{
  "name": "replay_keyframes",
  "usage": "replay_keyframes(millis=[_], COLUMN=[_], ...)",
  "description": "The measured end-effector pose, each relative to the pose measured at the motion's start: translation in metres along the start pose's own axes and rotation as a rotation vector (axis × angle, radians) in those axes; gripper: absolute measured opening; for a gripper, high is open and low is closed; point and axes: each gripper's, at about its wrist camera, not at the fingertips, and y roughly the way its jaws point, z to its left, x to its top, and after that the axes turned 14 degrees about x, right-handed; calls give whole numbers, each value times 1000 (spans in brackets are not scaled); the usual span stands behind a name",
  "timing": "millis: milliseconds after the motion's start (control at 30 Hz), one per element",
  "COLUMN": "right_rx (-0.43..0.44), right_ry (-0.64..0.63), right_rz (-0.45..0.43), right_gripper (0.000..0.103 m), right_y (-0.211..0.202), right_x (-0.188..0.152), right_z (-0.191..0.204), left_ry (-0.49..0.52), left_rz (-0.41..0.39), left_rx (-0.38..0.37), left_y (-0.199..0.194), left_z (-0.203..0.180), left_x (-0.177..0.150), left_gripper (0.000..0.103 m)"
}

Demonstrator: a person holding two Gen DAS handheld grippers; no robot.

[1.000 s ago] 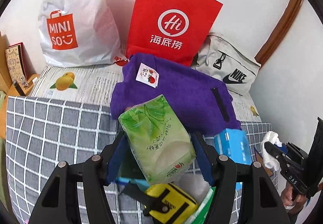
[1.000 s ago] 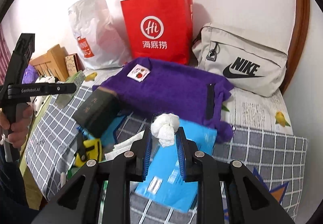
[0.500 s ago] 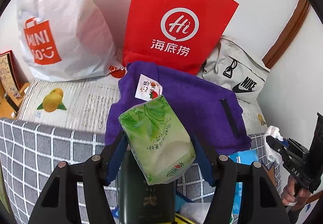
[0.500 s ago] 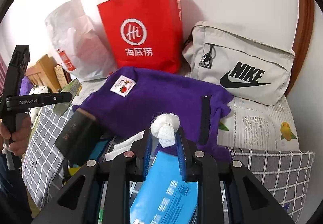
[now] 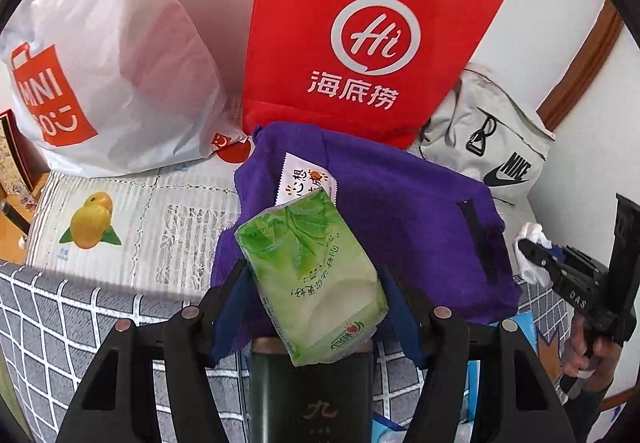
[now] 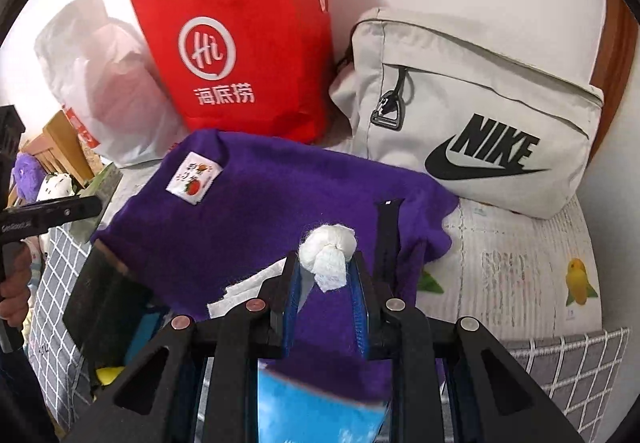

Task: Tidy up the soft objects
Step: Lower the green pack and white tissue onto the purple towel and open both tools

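Left wrist view: left gripper (image 5: 314,281) clamps a green leaf-print plastic tissue pack (image 5: 310,279) above the purple fleece cloth (image 5: 400,219); white MINISO bag (image 5: 100,63) at 10 o'clock. Only the right wrist view shows the full NIKE logo on the beige bag (image 6: 472,115), right gripper (image 6: 326,267) pinching a knotted white cloth ball (image 6: 328,245).

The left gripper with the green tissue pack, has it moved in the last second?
Yes. The left gripper, holding the green tissue pack, has advanced toward the red bag at the wall, which now looms larger in its view.
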Motion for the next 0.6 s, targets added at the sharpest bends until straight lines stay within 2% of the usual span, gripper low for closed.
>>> replay_keyframes(millis=[133,400,600], right_rx=[4,32,48], right_ry=[13,43,62], right_rz=[33,142,192], right_gripper=[24,24,27], right_y=[13,40,50], right_x=[1,-20,-30], right_z=[-9,-24,-31], left_ry=[11,26,61], left_rz=[14,45,64], left_rx=[11,19,22], left_y=[11,34,45], left_z=[-3,-10,-20], left_x=[4,10,13], left_gripper=[63,63,63])
